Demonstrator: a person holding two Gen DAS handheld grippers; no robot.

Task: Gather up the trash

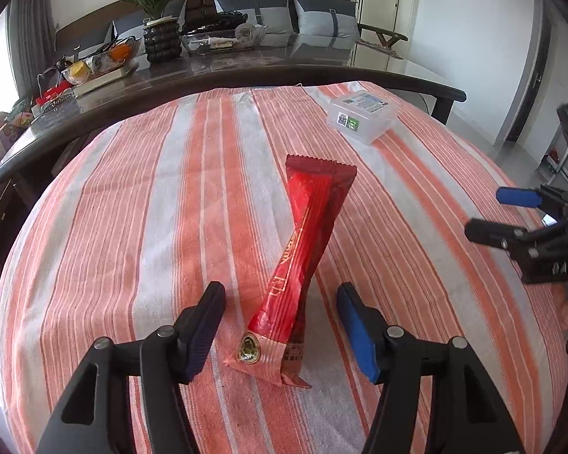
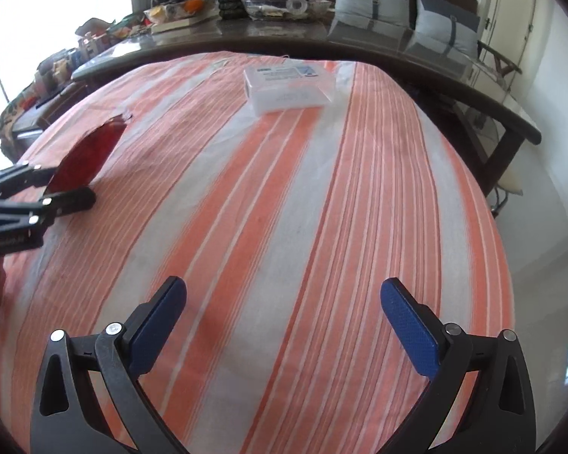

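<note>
Your left gripper (image 1: 280, 325), spread wide, straddles the red wrapper (image 1: 299, 265); its long axis runs toward the table's far edge.

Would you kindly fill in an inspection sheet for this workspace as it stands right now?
Surface: orange-and-white striped cloth covering the work table, lying flat.
Job's things: long red foil snack wrapper lying on the cloth; clear plastic lidded box with a printed label farther back.
Clutter: nothing seen on the cloth.
Grippers: left gripper open, fingers either side of the wrapper's near end, not closed on it; right gripper open, empty, over bare cloth.
Cables: nothing seen.
Surroundings: dark glossy table behind, carrying a potted plant and fruit bowls; sofa with grey cushions.
</note>
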